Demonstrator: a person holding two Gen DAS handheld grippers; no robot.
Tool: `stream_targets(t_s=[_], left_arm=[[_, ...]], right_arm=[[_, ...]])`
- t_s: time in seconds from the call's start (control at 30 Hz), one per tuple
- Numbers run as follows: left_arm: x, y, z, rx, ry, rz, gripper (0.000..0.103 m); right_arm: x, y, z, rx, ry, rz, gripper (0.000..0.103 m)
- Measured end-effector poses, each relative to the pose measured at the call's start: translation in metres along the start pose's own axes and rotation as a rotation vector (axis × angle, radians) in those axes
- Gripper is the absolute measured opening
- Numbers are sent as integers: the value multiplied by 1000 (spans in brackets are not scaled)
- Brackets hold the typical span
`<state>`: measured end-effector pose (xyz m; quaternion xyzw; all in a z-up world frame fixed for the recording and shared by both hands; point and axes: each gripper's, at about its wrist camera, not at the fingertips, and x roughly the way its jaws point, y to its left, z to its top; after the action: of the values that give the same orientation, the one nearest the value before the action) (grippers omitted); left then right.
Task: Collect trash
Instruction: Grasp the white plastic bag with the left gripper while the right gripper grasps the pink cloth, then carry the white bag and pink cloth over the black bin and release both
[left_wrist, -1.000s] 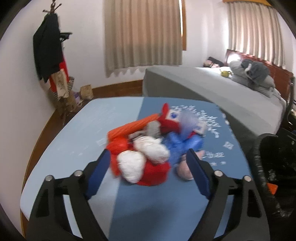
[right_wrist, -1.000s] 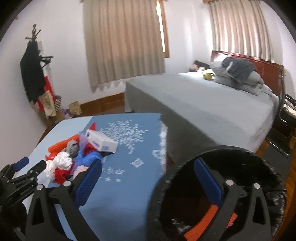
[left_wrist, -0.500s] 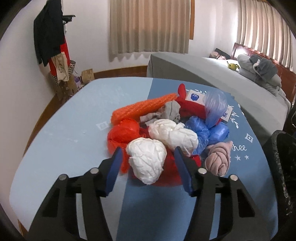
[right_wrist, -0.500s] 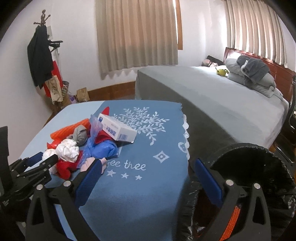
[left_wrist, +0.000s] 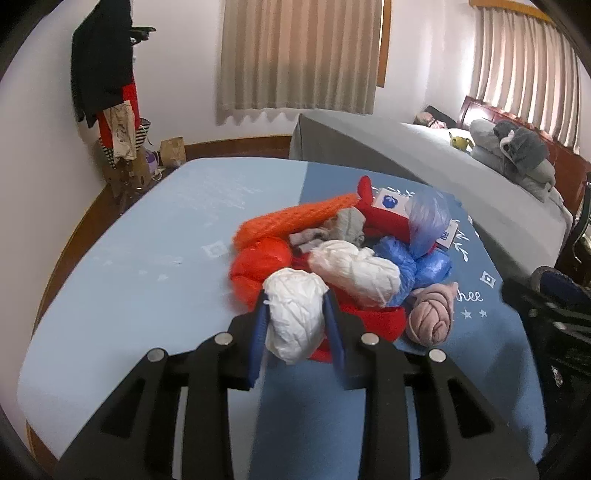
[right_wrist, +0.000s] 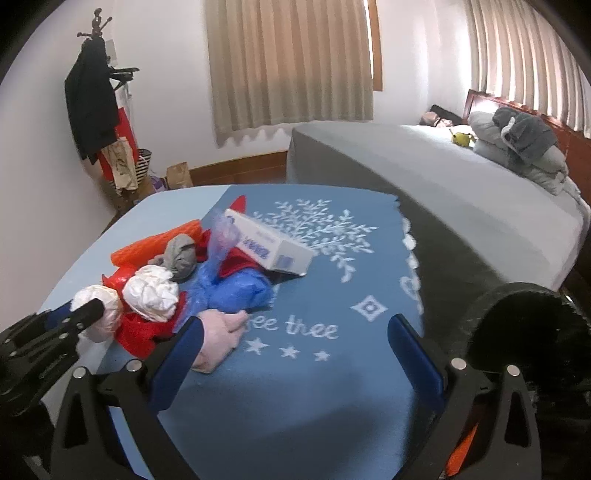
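Closest to the left camera, the left gripper (left_wrist: 297, 325) has its blue pads pressed on both sides of the white crumpled plastic bag ball (left_wrist: 295, 314), at the near edge of the trash pile (left_wrist: 332, 258) on the blue tablecloth (left_wrist: 147, 277). I judge that this ball is very light and soft, so a grip across its middle is enough, though the film can slip. Beside it lie the second white bag wad (left_wrist: 358, 273) and the pink fabric knot (left_wrist: 432, 314). Further right, the right gripper (right_wrist: 295, 347) hangs spread wide and empty, near the black trash bin (right_wrist: 517, 332).
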<state>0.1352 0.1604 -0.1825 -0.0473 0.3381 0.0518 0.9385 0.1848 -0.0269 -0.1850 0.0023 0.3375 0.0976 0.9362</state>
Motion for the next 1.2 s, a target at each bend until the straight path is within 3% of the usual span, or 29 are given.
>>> stream_targets(t_s=[0.2, 0.4, 0.5, 0.6, 0.67, 1.2], left_arm=[[-3, 15, 1, -6, -3, 32, 29], [-4, 24, 2, -11, -3, 40, 29], [-5, 26, 2, -16, -5, 37, 29], [-4, 24, 1, -15, -3, 32, 29], [-5, 23, 1, -18, -2, 28, 29], [-19, -7, 5, 10, -63, -25, 29]], right_arm=[[24, 22, -4, 4, 31, 30, 91], [43, 40, -9, -12, 94, 62, 77], [47, 47, -13, -28, 125, 91, 64], [47, 52, -16, -39, 137, 143, 43], [46, 55, -16, -48, 143, 161, 36], [13, 17, 0, -6, 25, 79, 35]])
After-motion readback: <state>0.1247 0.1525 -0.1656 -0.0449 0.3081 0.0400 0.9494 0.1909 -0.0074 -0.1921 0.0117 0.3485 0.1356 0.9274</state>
